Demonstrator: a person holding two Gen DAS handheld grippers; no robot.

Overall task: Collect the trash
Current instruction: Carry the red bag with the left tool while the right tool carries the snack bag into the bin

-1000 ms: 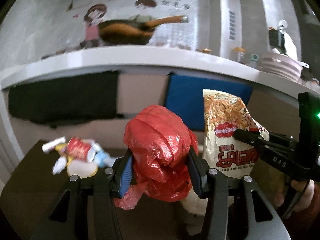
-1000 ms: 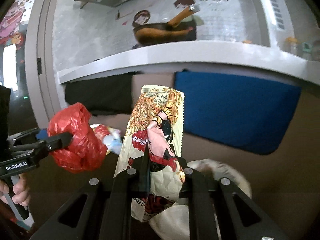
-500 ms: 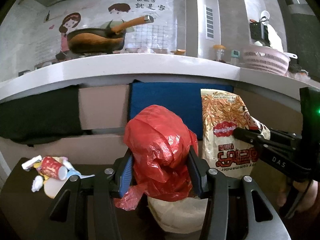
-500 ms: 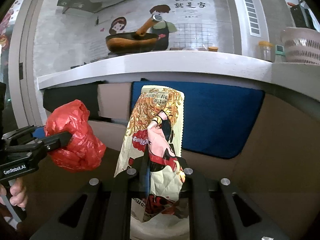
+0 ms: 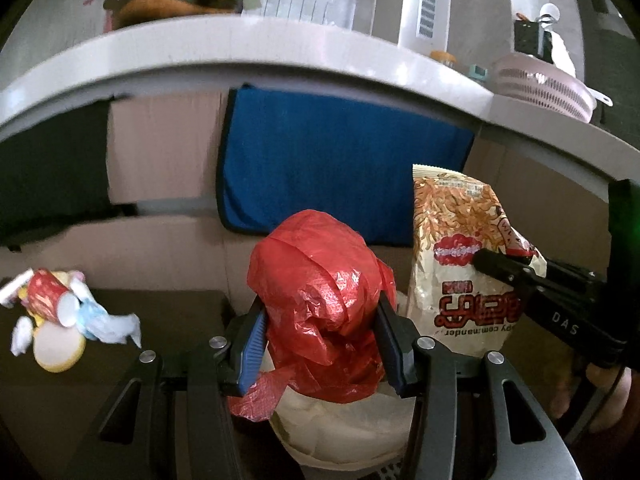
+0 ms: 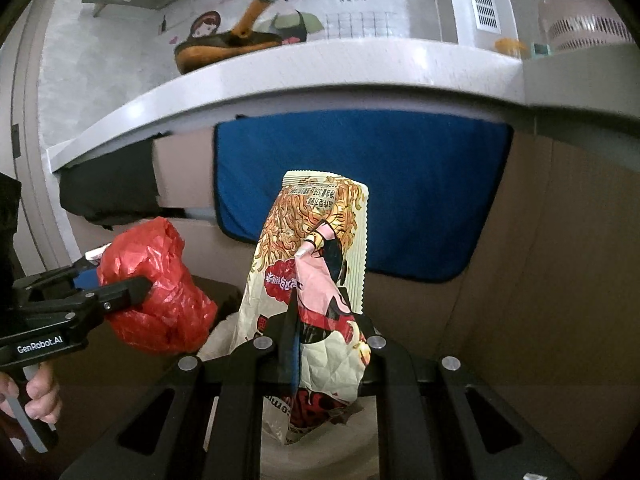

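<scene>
My left gripper (image 5: 320, 320) is shut on a crumpled red plastic bag (image 5: 320, 292), its blue-padded jaws pressing both sides. In the right wrist view that red bag (image 6: 156, 296) hangs at the left. My right gripper (image 6: 320, 332) is shut on a cream and orange noodle snack wrapper (image 6: 316, 256) that stands upright. The same wrapper (image 5: 460, 264) shows at the right of the left wrist view. Both pieces hang just above a pale, white-lined bin (image 5: 348, 428), whose rim (image 6: 220, 340) peeks out below the wrapper.
A heap of leftover trash (image 5: 60, 316), with a red paper cup, tissue and a yellow-rimmed lid, lies on the dark surface at the left. Behind are a blue cloth (image 5: 340, 168), cardboard panels and a white counter edge (image 5: 280, 52) with a pink basket (image 5: 548, 88).
Both grippers have moved forward and down toward the bin, each still holding its piece. The blue cloth looms larger and the trash heap stays at the left.
</scene>
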